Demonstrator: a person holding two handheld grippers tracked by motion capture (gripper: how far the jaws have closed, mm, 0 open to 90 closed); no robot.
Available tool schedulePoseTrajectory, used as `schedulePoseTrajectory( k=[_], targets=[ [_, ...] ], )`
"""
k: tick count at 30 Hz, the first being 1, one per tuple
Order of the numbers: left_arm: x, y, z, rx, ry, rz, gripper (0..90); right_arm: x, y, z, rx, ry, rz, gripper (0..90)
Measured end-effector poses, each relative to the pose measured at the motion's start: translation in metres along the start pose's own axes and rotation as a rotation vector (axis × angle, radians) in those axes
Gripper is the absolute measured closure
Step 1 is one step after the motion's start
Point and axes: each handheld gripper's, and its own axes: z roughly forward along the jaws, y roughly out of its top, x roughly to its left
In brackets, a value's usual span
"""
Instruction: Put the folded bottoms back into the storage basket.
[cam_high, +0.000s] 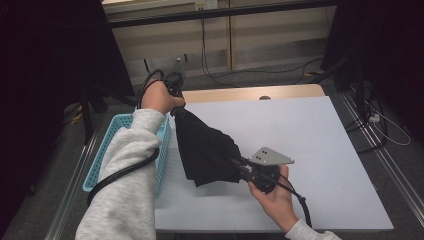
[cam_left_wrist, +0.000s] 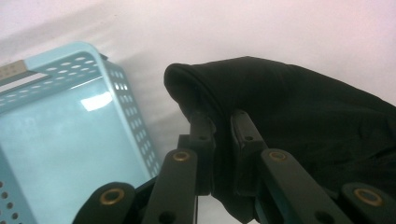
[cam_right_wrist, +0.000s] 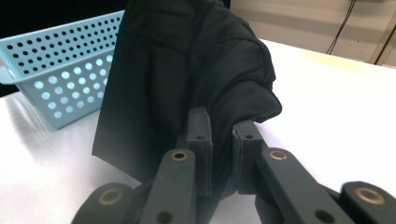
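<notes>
Your left gripper (cam_high: 176, 111) pinches the black cloth (cam_high: 206, 150) at its top edge, just beside the blue basket (cam_high: 112, 137); your right gripper (cam_high: 235, 162) pinches its lower corner, farther from the basket, above the white surface (cam_high: 310, 150).

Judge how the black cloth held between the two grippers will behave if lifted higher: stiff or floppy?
Probably floppy: the black cloth sags in folds between the left gripper and right gripper. Likely light, since small pinches hold it.
</notes>
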Motion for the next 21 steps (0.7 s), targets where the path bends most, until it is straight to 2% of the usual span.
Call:
schedulePoseTrajectory(
  k=[11,21],
  targets=[
    [0.009,0.001,-0.016,-0.007,0.011,-0.011,81.8,0.004,0.01,0.006,-0.025,0.026,0.006,80.6],
    [0.013,0.003,-0.028,-0.011,0.026,-0.017,81.8,0.008,0.019,0.009,-0.042,0.035,-0.015,80.5]
  ],
)
